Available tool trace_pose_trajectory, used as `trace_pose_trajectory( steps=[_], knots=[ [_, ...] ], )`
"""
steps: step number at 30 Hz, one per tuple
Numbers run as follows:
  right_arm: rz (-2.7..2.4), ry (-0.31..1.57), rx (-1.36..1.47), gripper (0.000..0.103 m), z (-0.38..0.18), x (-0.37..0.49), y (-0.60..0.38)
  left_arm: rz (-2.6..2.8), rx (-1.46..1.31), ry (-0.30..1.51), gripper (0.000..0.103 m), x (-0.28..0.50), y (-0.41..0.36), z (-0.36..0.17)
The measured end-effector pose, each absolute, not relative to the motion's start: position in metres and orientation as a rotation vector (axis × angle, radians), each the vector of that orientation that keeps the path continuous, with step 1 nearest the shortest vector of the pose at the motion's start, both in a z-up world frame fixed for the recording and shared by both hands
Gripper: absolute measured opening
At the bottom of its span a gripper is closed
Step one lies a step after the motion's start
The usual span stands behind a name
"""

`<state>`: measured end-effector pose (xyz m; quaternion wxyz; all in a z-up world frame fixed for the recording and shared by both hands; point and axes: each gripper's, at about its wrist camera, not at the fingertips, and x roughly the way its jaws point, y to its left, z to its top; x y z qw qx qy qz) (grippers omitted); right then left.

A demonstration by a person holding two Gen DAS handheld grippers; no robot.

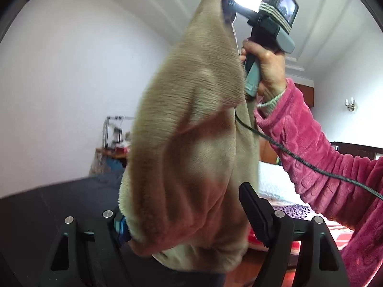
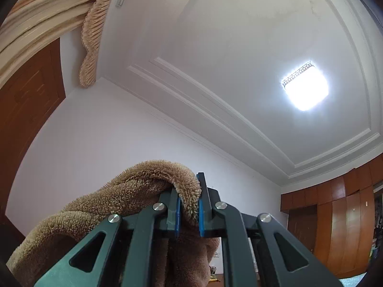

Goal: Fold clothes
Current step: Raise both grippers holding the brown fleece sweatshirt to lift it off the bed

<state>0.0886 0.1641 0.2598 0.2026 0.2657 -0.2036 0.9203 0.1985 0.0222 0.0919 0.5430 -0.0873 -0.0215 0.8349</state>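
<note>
- The white room takes up most of both views: plain walls, a panelled ceiling and a bright square ceiling light [image 2: 305, 88], with brown wooden wardrobes [image 2: 335, 227] along one side and a cream pleated curtain [image 2: 91, 55] up in a corner.
- A bed with a white and patterned cover [image 1: 282, 191] sits low in the left wrist view, behind everything else.
- The big tan fluffy fleece garment [image 1: 189, 143] is held up in the air, well above the bed, hanging as a long drape between the two tools (it's a bit blurred, so I can't tell which piece of clothing it is).
- A person's arm in a pink plush sleeve [image 1: 311, 148] reaches up from the right, and the hand [image 1: 265, 64] grips the handle of the right tongs [image 1: 228, 4], which has a little camera on top and a black cable [image 1: 299, 160] trailing off it.
- Right tongs up close [image 2: 188, 205]: the blue pads are closed in on a fold of the tan fleece, pinching its top edge up high, with the rest bunched to the left.
- Left tongs [image 1: 184, 215]: the fingers stand wide apart, with the bottom of the garment drooping down between them. The cloth lies against the left blue pad [image 1: 121, 229], while the right finger stands clear of it, so nothing is clamped there.
</note>
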Motion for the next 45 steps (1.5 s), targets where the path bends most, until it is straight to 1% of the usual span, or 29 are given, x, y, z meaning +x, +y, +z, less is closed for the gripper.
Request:
trace_pose_trajectory(
  steps=[7,8,9,11,12,13,15,16,18,20,23,27,29,31,33,37,39,41,45],
  knots=[
    [2.539,-0.492,0.780,0.012,0.269,0.115,0.181,1.899,-0.166,-0.051,0.079,0.200,0.021,0.106],
    [2.539,-0.482,0.780,0.012,0.272,0.114,0.184,1.887,-0.160,-0.051,0.078,0.200,0.020,0.108],
    [2.538,-0.472,0.781,0.012,0.272,0.116,0.186,1.875,-0.154,-0.051,0.074,0.201,0.020,0.110],
    [2.537,-0.457,0.782,0.012,0.271,0.118,0.188,1.852,-0.143,-0.051,0.061,0.201,0.020,0.114],
    [2.537,-0.450,0.783,0.012,0.271,0.120,0.189,1.864,-0.147,-0.027,0.039,0.204,0.022,0.115],
    [2.537,-0.449,0.789,0.012,0.269,0.122,0.190,1.887,-0.155,0.009,0.023,0.208,0.026,0.116],
    [2.537,-0.446,0.800,0.012,0.266,0.126,0.190,1.927,-0.179,0.045,0.019,0.208,0.036,0.116],
    [2.533,-0.451,0.808,0.012,0.266,0.128,0.188,1.945,-0.191,0.051,0.015,0.207,0.041,0.116],
    [2.525,-0.461,0.823,0.012,0.267,0.133,0.185,2.006,-0.204,0.049,0.013,0.201,0.045,0.117],
    [2.507,-0.468,0.822,0.012,0.265,0.137,0.187,2.095,-0.195,0.009,0.012,0.189,0.033,0.124],
    [2.498,-0.441,0.797,0.012,0.263,0.142,0.198,2.258,-0.152,-0.128,0.012,0.172,-0.003,0.151],
    [2.545,-0.329,0.717,0.012,0.258,0.135,0.226,2.487,0.078,-0.266,0.012,0.176,-0.061,0.211],
    [2.552,-0.311,0.701,0.012,0.253,0.132,0.232,2.532,0.201,-0.313,0.012,0.188,-0.083,0.241],
    [2.562,-0.285,0.717,0.012,0.251,0.134,0.234,2.571,0.341,-0.303,0.012,0.210,-0.091,0.268],
    [2.576,-0.246,0.747,0.012,0.250,0.139,0.236,2.599,0.500,-0.251,0.012,0.238,-0.092,0.292],
    [2.594,-0.186,0.797,0.012,0.251,0.148,0.237,2.619,0.687,-0.139,0.012,0.282,-0.084,0.313],
    [2.608,-0.177,0.784,0.013,0.249,0.146,0.239,2.632,0.686,-0.085,0.012,0.289,-0.079,0.311],
    [2.630,-0.166,0.756,0.013,0.244,0.140,0.242,2.640,0.605,-0.080,0.012,0.281,-0.074,0.305],
    [2.657,-0.103,0.724,0.013,0.241,0.134,0.250,2.598,0.331,-0.191,0.012,0.248,-0.069,0.283]
  ],
)
